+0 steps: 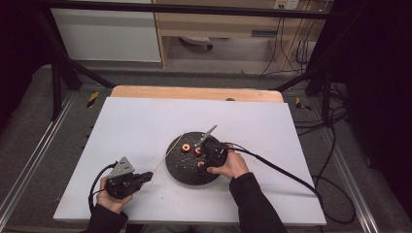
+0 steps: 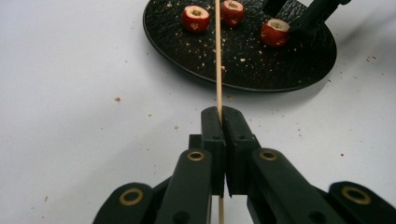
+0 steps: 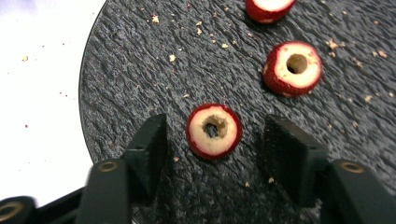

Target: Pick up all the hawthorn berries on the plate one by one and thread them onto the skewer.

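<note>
Nearest the person, left hand [image 1: 111, 199] wrapped around the left gripper [image 1: 145, 177], low on the white tabletop [image 1: 136, 121] and aimed toward the plate; jaws pressed together on a thin wooden skewer [image 2: 218, 56], which runs straight out from the pinch, slanting up across the near rim of the round black plate [image 2: 243, 70]. Bare tabletop all around this gripper, with only scattered crumbs, and the front edge close behind the wrist. Farther in, right hand [image 1: 233, 165] resting over the plate's right side, forearm angled in from the bottom edge, cable trailing off to the right. Right gripper [image 3: 212, 140] tipped down onto the plate, jaws spread wide on either side of a cored red fruit slice [image 3: 214, 130], neither jaw touching it. Beyond that slice, a second cored slice [image 3: 293, 68] and a third [image 3: 268, 8] at the top edge, all apart from one another. Past the plate, wide open white surface up to the wooden far edge [image 1: 197, 93].
</note>
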